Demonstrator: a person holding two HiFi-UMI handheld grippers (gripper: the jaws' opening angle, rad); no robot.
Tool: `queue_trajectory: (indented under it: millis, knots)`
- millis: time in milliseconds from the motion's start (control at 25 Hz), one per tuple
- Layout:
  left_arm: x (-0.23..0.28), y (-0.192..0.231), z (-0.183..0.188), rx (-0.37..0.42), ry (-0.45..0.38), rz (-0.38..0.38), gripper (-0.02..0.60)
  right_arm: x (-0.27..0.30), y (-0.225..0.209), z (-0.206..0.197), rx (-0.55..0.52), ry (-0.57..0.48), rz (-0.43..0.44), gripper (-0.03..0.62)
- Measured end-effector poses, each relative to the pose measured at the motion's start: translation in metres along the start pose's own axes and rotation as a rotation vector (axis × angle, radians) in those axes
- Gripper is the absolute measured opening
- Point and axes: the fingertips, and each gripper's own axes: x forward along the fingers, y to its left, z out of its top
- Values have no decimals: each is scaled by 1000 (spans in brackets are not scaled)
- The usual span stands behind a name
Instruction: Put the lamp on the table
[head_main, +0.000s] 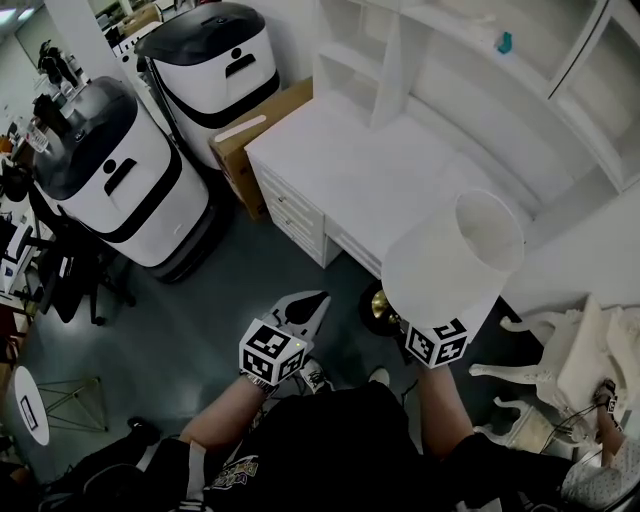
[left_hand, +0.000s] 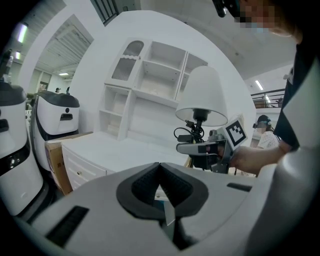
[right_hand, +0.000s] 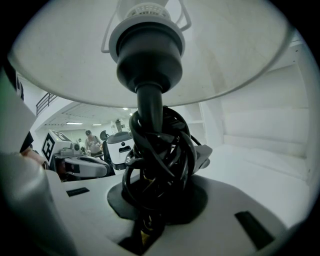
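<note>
The lamp's white shade (head_main: 455, 260) tilts over the front edge of the white table (head_main: 340, 170), and its brass base (head_main: 380, 305) hangs above the floor. My right gripper (right_hand: 160, 167) is shut on the lamp's black stem (right_hand: 149, 112), where the black cord (right_hand: 160, 160) is wound in a bundle. In the head view the shade hides its jaws, leaving only the marker cube (head_main: 437, 343) in sight. From the left gripper view, the lamp (left_hand: 202, 97) stands upright in the right gripper (left_hand: 200, 148). My left gripper (head_main: 312, 305) floats beside it over the floor, shut and holding nothing.
A white shelf unit (head_main: 480, 90) stands at the back of the table. Two white-and-black robots (head_main: 120, 180) (head_main: 215, 60) and a cardboard box (head_main: 260, 125) stand left of it. A white ornate chair (head_main: 570, 360) is at the right.
</note>
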Motion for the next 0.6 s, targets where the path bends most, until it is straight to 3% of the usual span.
queue_trajectory:
  millis: [600]
  knots:
    - [-2, 16, 5, 2, 10, -20, 6, 25, 9, 10, -4, 8, 8, 72]
